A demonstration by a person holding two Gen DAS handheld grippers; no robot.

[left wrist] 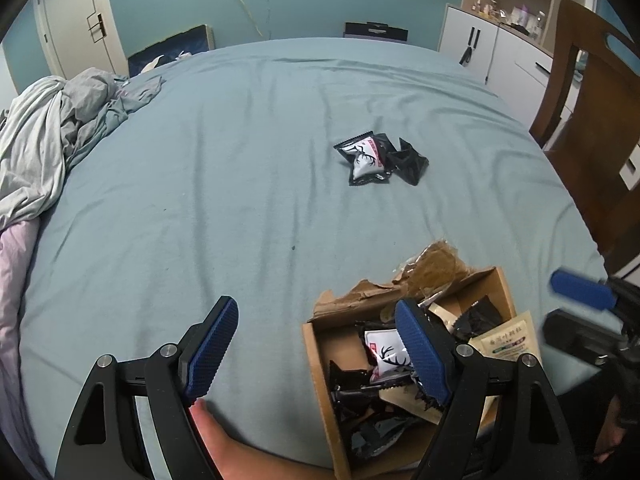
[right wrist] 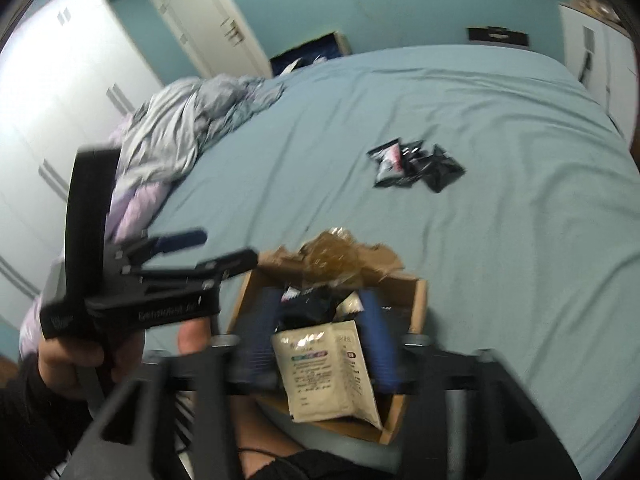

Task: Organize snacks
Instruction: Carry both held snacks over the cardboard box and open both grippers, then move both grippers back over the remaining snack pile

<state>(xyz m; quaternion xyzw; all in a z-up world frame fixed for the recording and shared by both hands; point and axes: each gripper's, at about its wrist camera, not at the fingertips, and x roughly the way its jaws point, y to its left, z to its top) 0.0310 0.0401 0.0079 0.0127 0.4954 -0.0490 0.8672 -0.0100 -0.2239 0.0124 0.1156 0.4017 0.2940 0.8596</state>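
Snacks split between two spots on a wide blue-green bedsheet (left wrist: 200,168): a torn brown cardboard box (left wrist: 316,364) at the near edge, and a small heap of black and white foil packets (left wrist: 378,158) well apart from it toward the middle of the bed. Inside the box, more black packets, one white with a black antler print (left wrist: 384,354), and a cream paper sachet with printed text (left wrist: 506,340) leaning at the right wall. Left gripper (left wrist: 320,356) spread wide and holding nothing, one blue ribbed pad over bare sheet, the other over the box's contents. Right gripper (right wrist: 320,328) blurred by motion in its own view, blue fingers poised above the box with a cream printed sachet (right wrist: 328,372) between them; cannot tell whether actually pinched or merely framed, since contact at the pads is smeared. Crumpled amber cellophane (right wrist: 336,252) bunched on the box's torn far flap. Rumpled grey and lilac bedding (left wrist: 48,136) piled at the left side of the bed, a brown wooden chair (left wrist: 592,120) standing beside the right edge, white cabinets (left wrist: 488,48) against the teal wall beyond.
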